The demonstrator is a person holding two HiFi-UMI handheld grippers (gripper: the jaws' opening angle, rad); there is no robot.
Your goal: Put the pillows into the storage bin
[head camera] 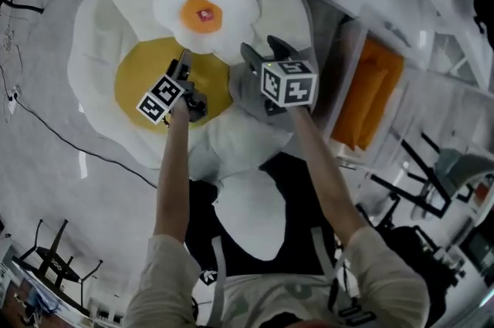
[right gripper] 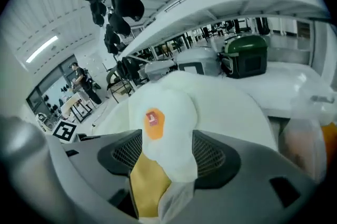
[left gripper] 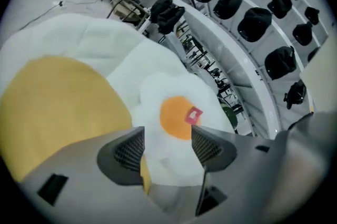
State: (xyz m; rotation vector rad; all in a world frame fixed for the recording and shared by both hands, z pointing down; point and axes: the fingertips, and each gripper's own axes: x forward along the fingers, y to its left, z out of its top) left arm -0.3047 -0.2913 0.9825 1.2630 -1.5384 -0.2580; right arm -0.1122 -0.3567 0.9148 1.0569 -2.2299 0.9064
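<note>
A small fried-egg pillow [head camera: 204,6], white with an orange yolk and a red tag, lies on top of a large egg pillow [head camera: 147,79] with a yellow yolk, spread on the grey floor. My left gripper [head camera: 185,64] sits at the small pillow's near-left edge. It is open, and the white edge [left gripper: 179,112] shows in the gap between its jaws [left gripper: 167,148]. My right gripper [head camera: 266,50] is at the near-right edge. Its jaws stand wide, and the small pillow [right gripper: 163,128] lies between them [right gripper: 167,153]. The clear storage bin [head camera: 351,49] stands to the right and holds an orange pillow [head camera: 370,91].
A black cable [head camera: 62,137] runs across the floor at left. A folding chair frame [head camera: 54,257] stands at the lower left. Dark racks and stands [head camera: 432,180] crowd the right beyond the bin. More white pillow [head camera: 258,218] lies close to the person's body.
</note>
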